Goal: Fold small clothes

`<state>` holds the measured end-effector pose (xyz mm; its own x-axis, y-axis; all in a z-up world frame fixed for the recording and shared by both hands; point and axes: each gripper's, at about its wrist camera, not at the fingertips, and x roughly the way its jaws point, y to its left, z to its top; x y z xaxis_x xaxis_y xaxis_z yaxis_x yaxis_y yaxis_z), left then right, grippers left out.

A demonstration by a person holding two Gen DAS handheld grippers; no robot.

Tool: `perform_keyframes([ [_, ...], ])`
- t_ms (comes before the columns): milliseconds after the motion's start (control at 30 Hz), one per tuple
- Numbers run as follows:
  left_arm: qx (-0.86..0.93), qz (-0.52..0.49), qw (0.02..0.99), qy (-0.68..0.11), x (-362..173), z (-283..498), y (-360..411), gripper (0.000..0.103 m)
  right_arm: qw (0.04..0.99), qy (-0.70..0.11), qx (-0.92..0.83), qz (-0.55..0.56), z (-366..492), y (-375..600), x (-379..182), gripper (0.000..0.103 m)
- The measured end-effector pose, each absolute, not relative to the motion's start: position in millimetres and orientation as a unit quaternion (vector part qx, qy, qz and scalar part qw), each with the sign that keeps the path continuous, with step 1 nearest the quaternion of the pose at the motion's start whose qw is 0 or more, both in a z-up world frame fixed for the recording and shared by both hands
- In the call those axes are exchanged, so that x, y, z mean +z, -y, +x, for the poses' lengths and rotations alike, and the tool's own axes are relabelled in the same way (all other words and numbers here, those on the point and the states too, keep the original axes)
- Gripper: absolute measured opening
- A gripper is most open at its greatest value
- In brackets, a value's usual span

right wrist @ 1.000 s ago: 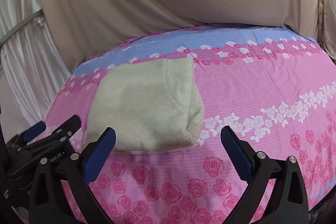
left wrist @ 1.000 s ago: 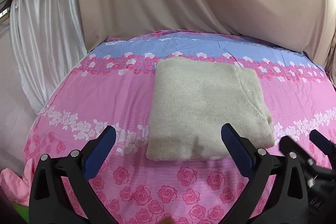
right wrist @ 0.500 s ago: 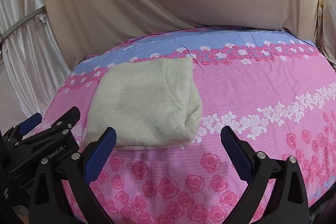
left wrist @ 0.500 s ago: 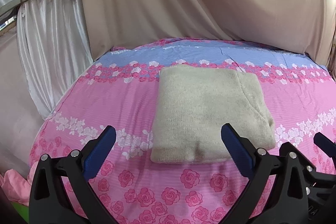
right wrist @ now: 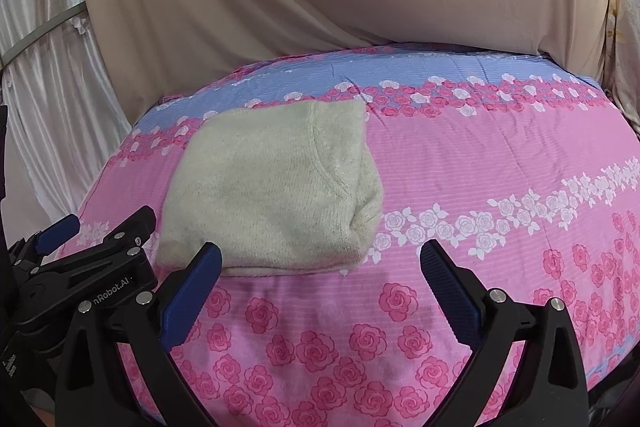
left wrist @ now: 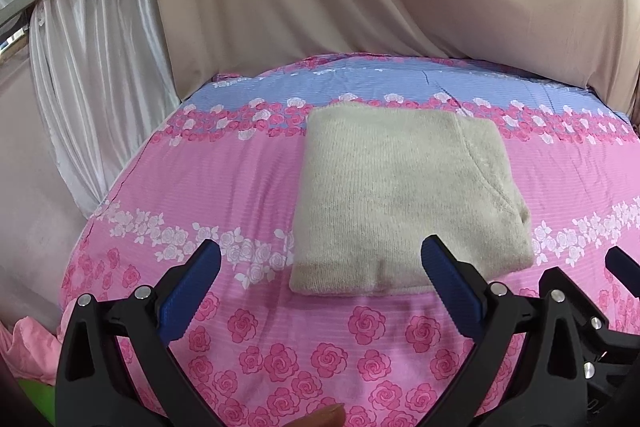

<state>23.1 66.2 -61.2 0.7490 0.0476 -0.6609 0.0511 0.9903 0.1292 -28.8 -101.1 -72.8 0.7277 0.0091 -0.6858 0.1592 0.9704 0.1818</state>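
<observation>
Pulled back and lifted off the cream sweater point(left wrist: 404, 195)! Left gripper point(left wrist: 320, 287) and right gripper point(right wrist: 320, 287) both spread wide, empty. Folded into a tidy rectangle near the bed's point(left wrist: 224, 183) far-left corner. Looks finished.

"nRobot.AI" on the left tool point(right wrist: 52, 231), partly cut off
</observation>
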Motion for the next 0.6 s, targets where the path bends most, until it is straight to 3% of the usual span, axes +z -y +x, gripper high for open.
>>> perform_keyframes([
  [600,-0.004,0.067,0.927,-0.368,-68.3,28.8,-68.1,0.098,0.916,-0.382,-0.041,0.117,-24.3,101.9,-80.8,0.098],
])
